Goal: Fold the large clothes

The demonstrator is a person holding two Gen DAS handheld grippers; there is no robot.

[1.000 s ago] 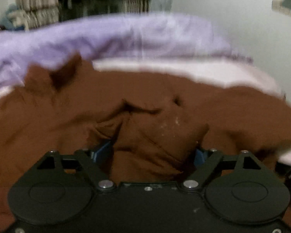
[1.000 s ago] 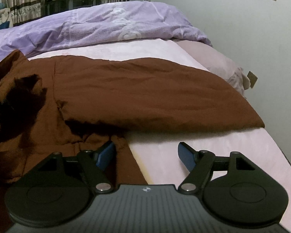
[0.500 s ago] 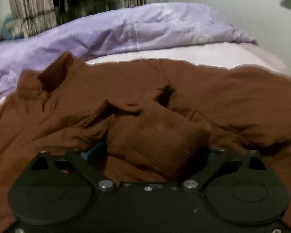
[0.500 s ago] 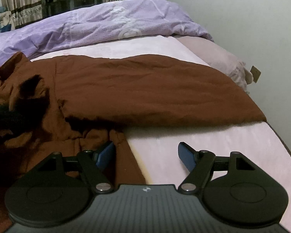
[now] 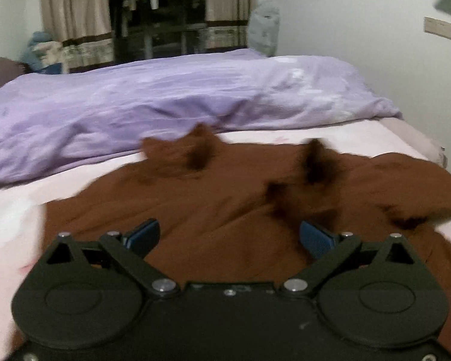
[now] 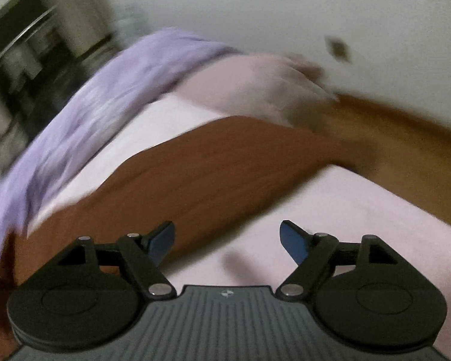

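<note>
brown garment (image 5: 225, 210) spread on the pink sheet (image 5: 12, 219) below a purple duvet (image 5: 165, 96), left gripper (image 5: 228, 236) jaws wide apart — nothing gripped, right gripper (image 6: 227, 239) jaws opening — empty, over sheet

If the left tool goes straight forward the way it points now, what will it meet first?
Most likely the brown garment. The left tool is open and empty, pointing down over the cloth spread on the pink sheet. Blur makes the depth uncertain.
</note>
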